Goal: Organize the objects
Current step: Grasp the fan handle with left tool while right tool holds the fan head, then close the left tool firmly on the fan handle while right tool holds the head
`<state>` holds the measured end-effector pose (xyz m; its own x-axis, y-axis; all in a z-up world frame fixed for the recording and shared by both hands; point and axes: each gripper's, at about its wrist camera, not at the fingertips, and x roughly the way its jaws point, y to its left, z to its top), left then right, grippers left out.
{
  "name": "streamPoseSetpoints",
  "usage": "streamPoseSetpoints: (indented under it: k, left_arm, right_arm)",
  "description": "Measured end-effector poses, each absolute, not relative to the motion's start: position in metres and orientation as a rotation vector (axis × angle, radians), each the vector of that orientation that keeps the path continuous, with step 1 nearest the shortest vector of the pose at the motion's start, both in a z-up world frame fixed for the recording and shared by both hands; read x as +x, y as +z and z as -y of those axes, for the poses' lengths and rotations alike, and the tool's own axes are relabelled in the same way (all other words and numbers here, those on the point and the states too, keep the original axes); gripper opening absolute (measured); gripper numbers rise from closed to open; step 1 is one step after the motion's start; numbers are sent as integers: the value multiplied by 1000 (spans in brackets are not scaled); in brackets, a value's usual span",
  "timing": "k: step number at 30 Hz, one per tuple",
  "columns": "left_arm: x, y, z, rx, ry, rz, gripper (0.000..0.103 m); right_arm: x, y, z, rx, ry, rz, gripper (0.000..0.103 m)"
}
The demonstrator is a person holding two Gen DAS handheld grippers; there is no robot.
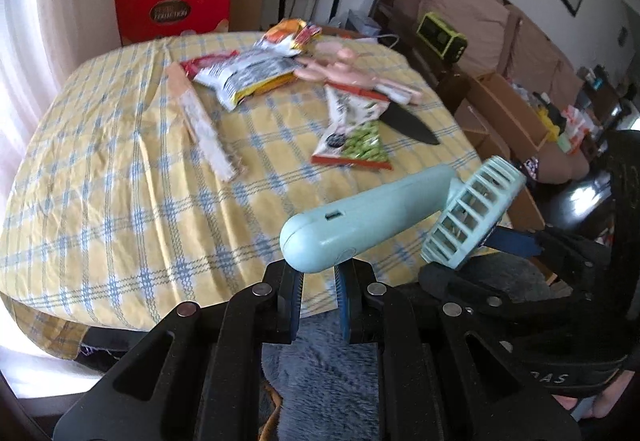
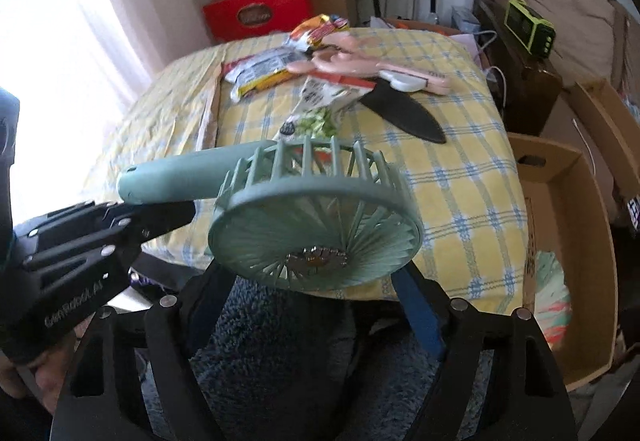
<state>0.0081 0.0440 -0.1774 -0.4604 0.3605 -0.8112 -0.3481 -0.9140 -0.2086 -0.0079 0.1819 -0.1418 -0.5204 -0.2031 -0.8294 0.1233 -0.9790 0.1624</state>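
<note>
step: fan handover | left claw (image 1: 318, 273) clamps fan (image 1: 360, 217) handle | right claw (image 2: 316, 281) wide around fan head, 12 o'clock, not gripping | next: close right, release left, place on worktop (image 1: 120, 177)

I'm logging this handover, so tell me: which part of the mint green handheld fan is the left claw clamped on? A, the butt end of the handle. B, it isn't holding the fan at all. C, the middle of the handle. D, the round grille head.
A: the left claw pinches the rounded butt end of the fan, while the grille head sits between the right claw's wide-set pads, far from the left claw.
</note>
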Motion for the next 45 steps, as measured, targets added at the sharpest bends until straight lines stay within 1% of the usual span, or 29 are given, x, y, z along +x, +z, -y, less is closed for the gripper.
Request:
streamPoseSetpoints:
  k: [1,3,4,5,6,8,10,11,12,14,15,16,17,18,20,24,31,32,33,35,39,45]
  left_arm:
    - [6,-182,-42,-1340,2379,28,13]
    - [3,-187,-40,-1360,2371,42,13]
    - [3,-189,-39,-1359,2369,55,13]
    - [2,-189,-39,-1358,2367,60,13]
    - [2,-190,-39,-1362,2365,56,13]
    - [2,-192,-39,-1367,2360,49,13]
    - [1,-194,-38,-1373,2362,41,13]
    - [1,-194,-38,-1376,2362,42,13]
    - [0,-195,-37,-1380,2361,46,13]
    - [-2,-196,-35,-1386,2362,65,15]
    - [-3,-197,-33,-1390,2361,73,16]
    - [-4,-197,-32,-1393,2363,79,16]
    - [-4,-198,-31,-1395,2368,83,19]
    - [-5,-199,-30,-1396,2373,87,22]
    - [-7,-201,-27,-1402,2374,94,23]
    - [-9,-204,-24,-1407,2368,111,23]
    - [-10,-206,-20,-1407,2363,139,23]
    - [-10,-206,-20,-1404,2363,140,23]
    - [-10,-206,-20,-1402,2363,142,23]
    - [-10,-206,-20,-1397,2364,149,23]
    - [-10,-207,-18,-1393,2363,165,23]
    - [-12,-207,-17,-1390,2366,178,23]
  right_arm:
    - [-9,-145,-181,1436,-2571,118,78]
    - [-11,-150,-180,1459,-2551,103,71]
    - [-12,-154,-180,1472,-2542,102,65]
    - [-13,-157,-179,1486,-2521,105,56]
    - [-14,-160,-177,1501,-2497,104,51]
    - [-14,-160,-176,1504,-2509,79,51]
    - [-15,-159,-177,1517,-2520,76,58]
    - [-15,-159,-178,1519,-2525,76,66]
    - [-16,-159,-179,1524,-2530,75,70]
    - [-15,-158,-180,1534,-2527,74,73]
    - [-15,-158,-180,1530,-2535,72,80]
    - [-16,-157,-180,1521,-2554,67,84]
    - [-16,-156,-180,1511,-2575,60,88]
    - [-17,-155,-180,1504,-2584,58,88]
    - [-19,-155,-177,1492,-2580,71,89]
    - [-31,-156,-168,1502,-2605,43,100]
    - [-54,-163,-169,1565,-2592,131,100]
    - [-54,-164,-169,1566,-2587,141,98]
    - [-54,-164,-170,1558,-2583,152,92]
    - [-51,-163,-170,1526,-2582,155,86]
    - [-47,-162,-163,1503,-2593,57,85]
    - [-35,-161,-146,1477,-2597,-197,83]
